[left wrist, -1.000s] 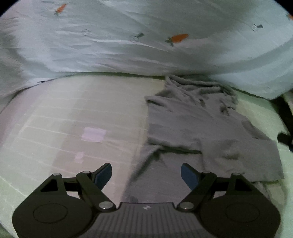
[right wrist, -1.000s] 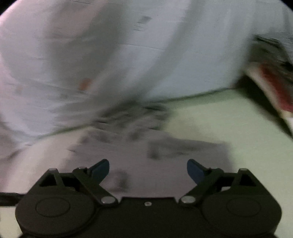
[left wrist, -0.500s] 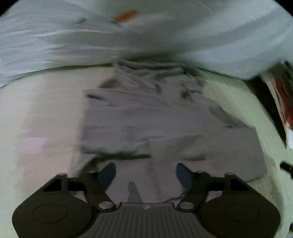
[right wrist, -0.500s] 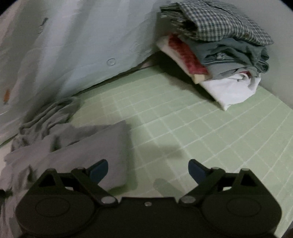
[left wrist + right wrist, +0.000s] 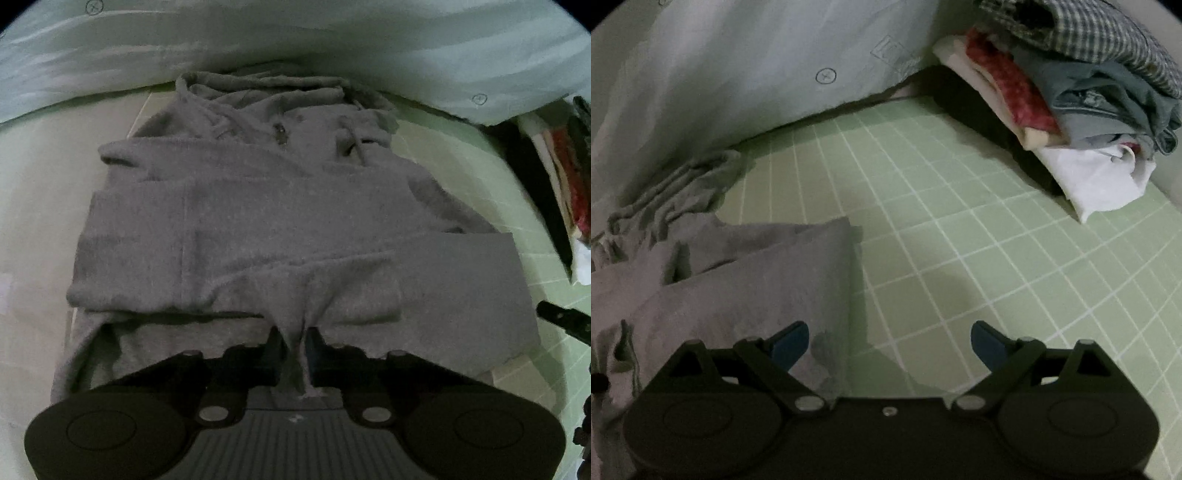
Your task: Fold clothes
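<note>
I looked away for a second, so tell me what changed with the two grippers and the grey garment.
The left gripper, open a second ago, swung right over the grey garment and shut its jaws on a pinch of the near edge. The right gripper swung right toward the green checked sheet. It stays open and empty; the clothes stack is untouched.

Each camera looked forward, low and close, over its claw; the left claw [image 5: 294, 345] faced the grey garment [image 5: 280, 221], whose right edge both views shared.
</note>
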